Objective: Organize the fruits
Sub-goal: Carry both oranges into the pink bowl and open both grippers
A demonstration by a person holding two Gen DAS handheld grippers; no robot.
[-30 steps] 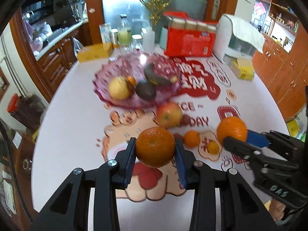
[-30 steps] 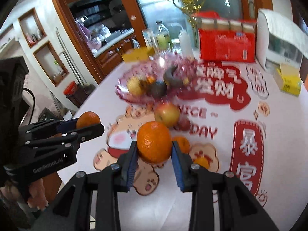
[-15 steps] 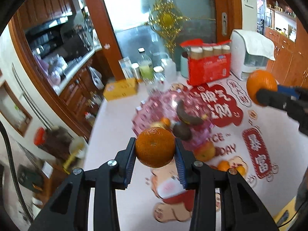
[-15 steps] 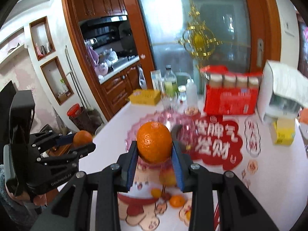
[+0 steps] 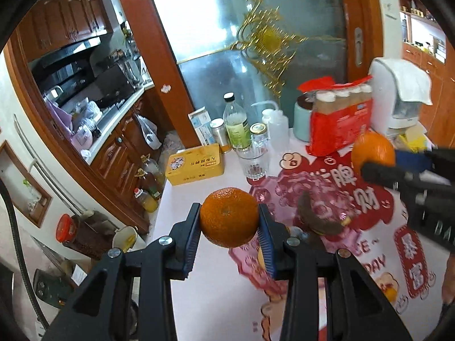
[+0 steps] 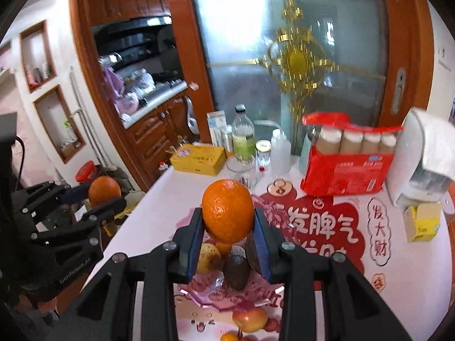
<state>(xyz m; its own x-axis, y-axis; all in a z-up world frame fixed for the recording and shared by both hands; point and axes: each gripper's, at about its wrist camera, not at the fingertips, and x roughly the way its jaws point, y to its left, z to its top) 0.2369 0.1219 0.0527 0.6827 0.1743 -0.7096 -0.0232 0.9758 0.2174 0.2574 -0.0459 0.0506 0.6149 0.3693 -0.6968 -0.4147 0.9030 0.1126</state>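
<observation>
Left tool (image 5: 229, 227) grips 1 orange (image 5: 229, 217) between its pads; right tool (image 6: 228, 227) clamps another orange (image 6: 227, 210).

The pink fruit plate (image 6: 204, 298) sits mostly behind the right gripper (image 6: 228, 241); a small orange (image 6: 229, 336) is cropped below.

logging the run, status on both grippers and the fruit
Left gripper shut on an orange. Right gripper shut on a second orange. Pink fruit dish below, path clear.
</observation>
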